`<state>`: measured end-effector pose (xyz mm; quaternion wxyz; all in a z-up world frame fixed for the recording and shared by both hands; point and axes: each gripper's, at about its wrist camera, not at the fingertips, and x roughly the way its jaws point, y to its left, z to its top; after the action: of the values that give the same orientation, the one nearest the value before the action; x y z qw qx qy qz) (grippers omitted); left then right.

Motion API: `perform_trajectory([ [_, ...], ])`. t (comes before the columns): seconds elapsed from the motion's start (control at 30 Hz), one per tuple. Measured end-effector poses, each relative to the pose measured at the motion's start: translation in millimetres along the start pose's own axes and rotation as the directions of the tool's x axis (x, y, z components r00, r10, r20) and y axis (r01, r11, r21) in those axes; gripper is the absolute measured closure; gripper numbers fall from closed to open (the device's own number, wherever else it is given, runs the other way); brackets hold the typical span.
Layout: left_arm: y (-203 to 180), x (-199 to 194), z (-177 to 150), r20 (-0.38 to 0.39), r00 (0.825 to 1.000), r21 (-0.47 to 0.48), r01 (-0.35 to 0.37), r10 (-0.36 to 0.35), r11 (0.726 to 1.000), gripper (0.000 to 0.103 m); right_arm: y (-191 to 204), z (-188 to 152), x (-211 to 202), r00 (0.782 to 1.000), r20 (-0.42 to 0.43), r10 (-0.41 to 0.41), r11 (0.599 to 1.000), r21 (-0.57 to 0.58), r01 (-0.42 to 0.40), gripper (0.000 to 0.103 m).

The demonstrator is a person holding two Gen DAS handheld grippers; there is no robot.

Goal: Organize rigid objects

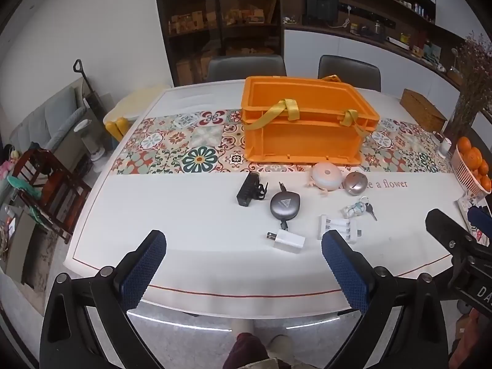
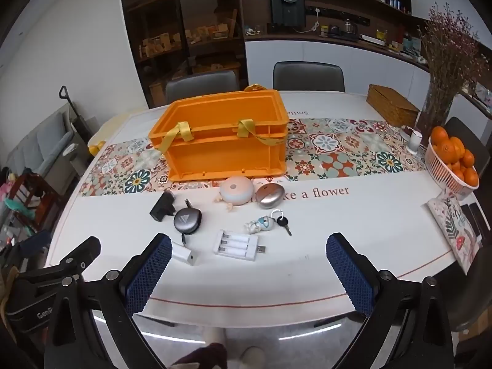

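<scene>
An orange crate (image 1: 303,141) (image 2: 224,153) with yellow straps stands on the patterned runner. In front of it lie a black adapter (image 1: 248,189) (image 2: 162,206), a grey round cable reel (image 1: 284,206) (image 2: 187,220), a white plug (image 1: 289,240) (image 2: 184,253), a white battery charger (image 1: 338,226) (image 2: 236,244), a key with a figurine (image 1: 358,209) (image 2: 267,223), a pink round gadget (image 1: 326,176) (image 2: 236,193) and a silver oval case (image 1: 355,183) (image 2: 270,196). My left gripper (image 1: 244,266) and right gripper (image 2: 249,269) are open and empty above the table's near edge.
A basket of oranges (image 2: 452,161) (image 1: 472,166), a white cup (image 2: 415,141), a vase of dried flowers (image 2: 442,77) and a wicker box (image 2: 392,104) (image 1: 422,109) stand at the right. A patterned pouch (image 2: 458,230) lies near the right edge. Chairs (image 2: 309,77) stand behind the table.
</scene>
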<state>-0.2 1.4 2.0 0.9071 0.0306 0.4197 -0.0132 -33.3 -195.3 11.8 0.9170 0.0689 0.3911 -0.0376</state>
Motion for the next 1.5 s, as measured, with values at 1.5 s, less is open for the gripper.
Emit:
perform_trajectory([
  [1.5,-4.7,-5.6,-3.5,0.018,0.998,0.023,0.06,-0.06,0.998,0.0,-1.0,-1.7,-1.2,1.0,-0.004,-0.029,1.0,0.009,0.029,0.002],
])
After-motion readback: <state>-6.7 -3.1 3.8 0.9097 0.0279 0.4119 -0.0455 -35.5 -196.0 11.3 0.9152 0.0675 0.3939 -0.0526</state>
